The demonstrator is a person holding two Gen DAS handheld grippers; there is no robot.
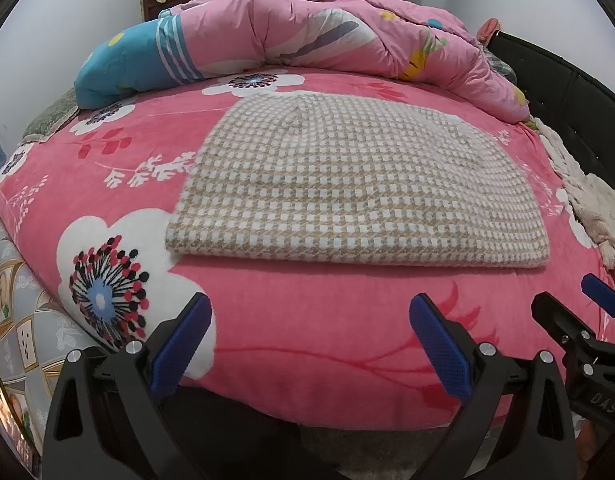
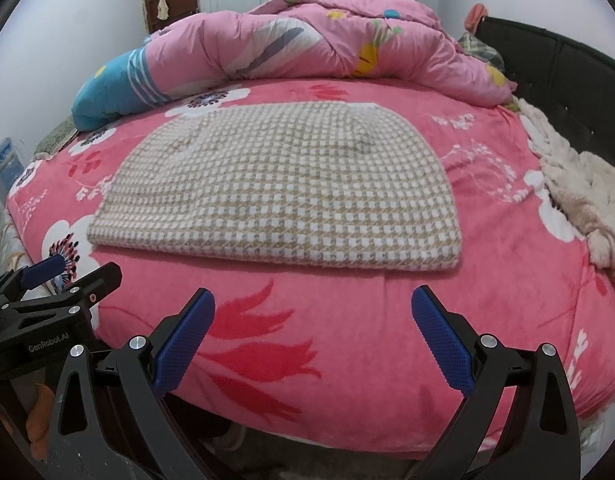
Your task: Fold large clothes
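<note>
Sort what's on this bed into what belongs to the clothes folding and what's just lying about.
Part of the job:
- checked garment, folded flat on the pink bedspread
- left gripper, open, holding nothing
- right gripper, open, holding nothing

Just lying about:
- pink quilt, bunched at the far side
- cream fluffy blanket, by the dark headboard

Folded beige-and-white houndstooth garment [image 2: 275, 188] lying flat on a pink floral bed cover [image 2: 347, 340], thick fold edge nearest the camera. Right gripper [image 2: 313, 328] in the foreground, blue-padded fingers [image 2: 183, 344] spread wide, empty, near the bed's front edge. Left gripper [image 2: 67, 276] at lower left, also empty. Rumpled pink quilt [image 2: 307, 36] behind the garment; cream fleece blanket [image 2: 579, 196] beside a black headboard [image 2: 567, 60].
</note>
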